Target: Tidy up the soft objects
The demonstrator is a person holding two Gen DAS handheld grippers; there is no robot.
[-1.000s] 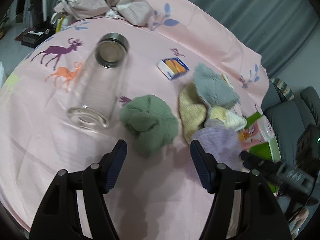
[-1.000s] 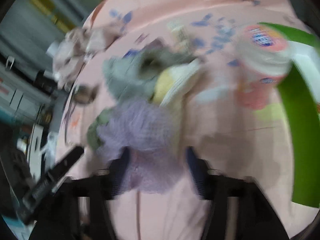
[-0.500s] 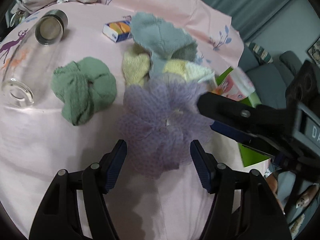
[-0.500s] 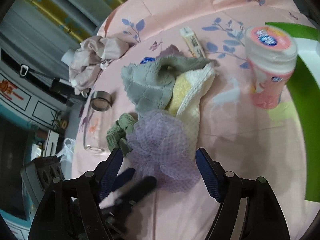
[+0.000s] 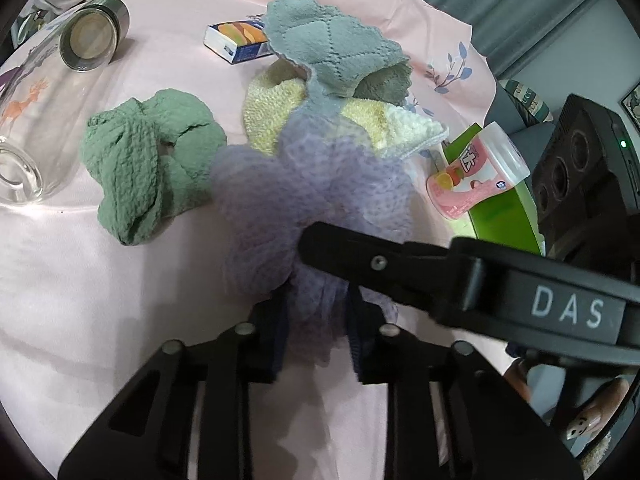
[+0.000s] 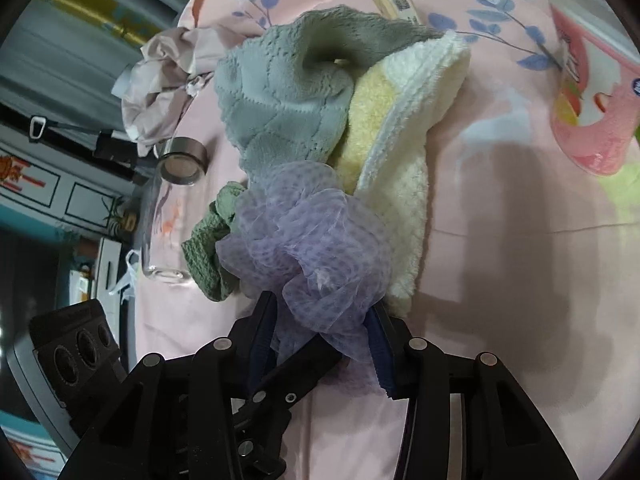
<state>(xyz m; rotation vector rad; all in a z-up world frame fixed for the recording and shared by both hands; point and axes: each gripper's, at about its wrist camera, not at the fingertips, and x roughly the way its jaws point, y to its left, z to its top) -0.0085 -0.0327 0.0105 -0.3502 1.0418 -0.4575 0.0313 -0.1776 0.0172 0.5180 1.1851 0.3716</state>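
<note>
A purple mesh pouf (image 5: 312, 200) (image 6: 308, 240) lies on the pink tablecloth in front of a heap of cloths. My left gripper (image 5: 318, 332) is closing, its blue pads pinching the pouf's near edge. My right gripper (image 6: 320, 340) is closing too, with the pouf filling the gap and the mesh against both pads. One right finger (image 5: 360, 256) lies across the pouf in the left wrist view. A crumpled green cloth (image 5: 148, 164) (image 6: 208, 256) sits left of the pouf. Behind it are a grey quilted cloth (image 5: 332, 48) (image 6: 280, 92) and a yellow-white towel (image 5: 268, 104) (image 6: 400, 184).
A glass bottle (image 5: 48, 92) (image 6: 160, 216) lies on its side at the left. A small printed box (image 5: 240, 40) sits behind the cloths. A pink cup (image 5: 476, 172) (image 6: 592, 120) leans by a green tray (image 5: 504, 216) at the right. A bundle of pale fabric (image 6: 160, 80) is at the far edge.
Both grippers came down onto the purple pouf and their jaws narrowed around it. The left view swung from the green cloth to the pouf.
</note>
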